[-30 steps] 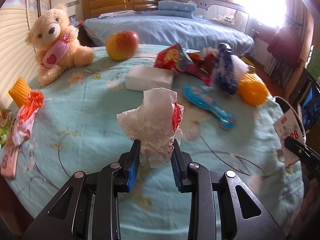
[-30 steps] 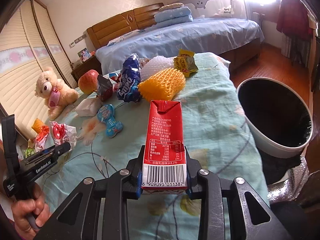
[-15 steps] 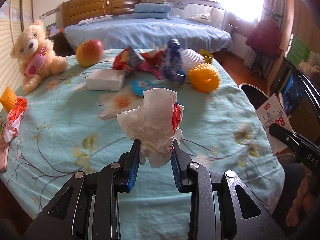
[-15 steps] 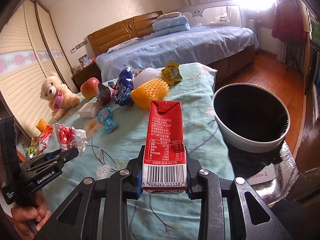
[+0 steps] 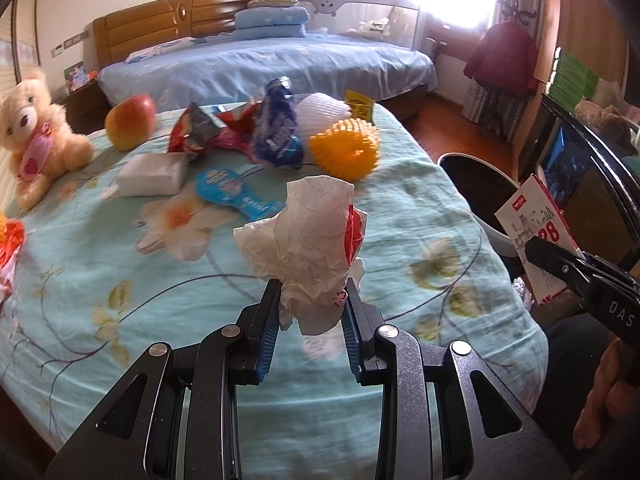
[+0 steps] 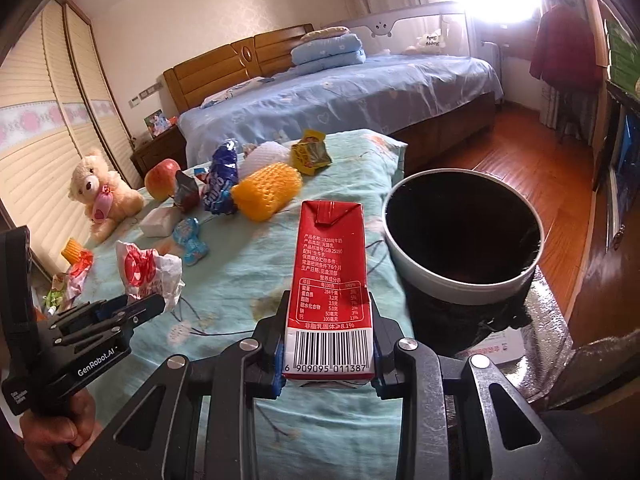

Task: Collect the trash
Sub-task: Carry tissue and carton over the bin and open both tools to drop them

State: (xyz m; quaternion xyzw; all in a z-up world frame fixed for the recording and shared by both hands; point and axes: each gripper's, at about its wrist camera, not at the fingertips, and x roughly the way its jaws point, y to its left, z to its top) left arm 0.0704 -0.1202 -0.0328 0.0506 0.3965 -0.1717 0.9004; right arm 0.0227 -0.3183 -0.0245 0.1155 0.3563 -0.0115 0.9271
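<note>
the left gripper (image 5: 310, 300) holds a crumpled wrapper (image 5: 304, 240), the right gripper (image 6: 328, 332) holds a red carton (image 6: 330, 280) beside the bin (image 6: 460, 280).

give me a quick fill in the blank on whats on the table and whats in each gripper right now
1. The left gripper is shut on a crumpled white paper wrapper printed in ____.
2. The right gripper holds a red ____ carton with a barcode.
3. The round white trash bin with a black liner stands beside the table's ____ edge in the right wrist view.
4. The cream teddy bear sits next to a red-yellow ____.

Missing words: red; milk; right; apple
</note>
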